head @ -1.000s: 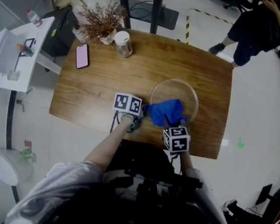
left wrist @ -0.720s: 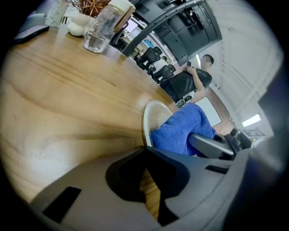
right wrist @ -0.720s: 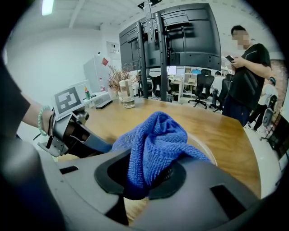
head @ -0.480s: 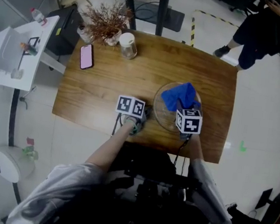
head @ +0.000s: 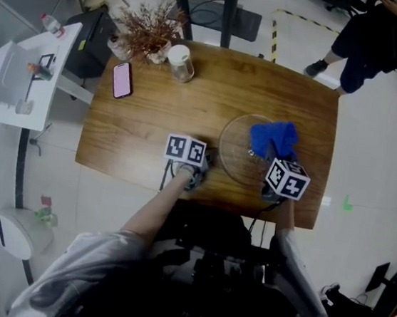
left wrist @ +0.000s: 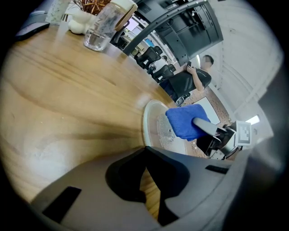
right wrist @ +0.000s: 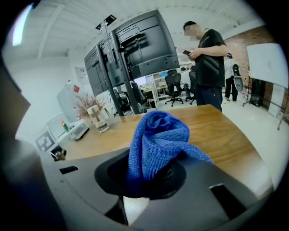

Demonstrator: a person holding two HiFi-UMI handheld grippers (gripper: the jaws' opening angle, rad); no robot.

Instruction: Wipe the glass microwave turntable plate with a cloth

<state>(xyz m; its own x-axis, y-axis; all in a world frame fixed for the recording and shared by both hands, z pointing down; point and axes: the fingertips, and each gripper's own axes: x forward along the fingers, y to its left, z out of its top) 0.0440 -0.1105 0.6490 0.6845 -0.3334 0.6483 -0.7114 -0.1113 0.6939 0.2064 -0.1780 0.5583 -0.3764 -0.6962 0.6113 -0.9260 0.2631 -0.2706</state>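
The clear glass turntable plate (head: 233,153) lies flat on the wooden table (head: 152,123), right of centre. My right gripper (head: 273,160) is shut on a bunched blue cloth (head: 273,137), which rests on the plate's right side. In the right gripper view the cloth (right wrist: 156,137) bulges up out of the closed jaws (right wrist: 150,179). My left gripper (head: 203,165) sits at the plate's left rim. In the left gripper view its jaws (left wrist: 145,151) are closed where the plate's (left wrist: 152,122) near rim meets them, and the cloth (left wrist: 186,120) shows beyond.
A pink phone (head: 123,79), a lidded glass jar (head: 180,63) and a vase of dried twigs (head: 147,34) stand at the table's far left. A person (head: 376,41) stands past the far right corner. The table's near edge runs just behind both grippers.
My right gripper has swept the blue cloth across the plate, from its near left over the middle to its right side. The left gripper and the plate have stayed put.
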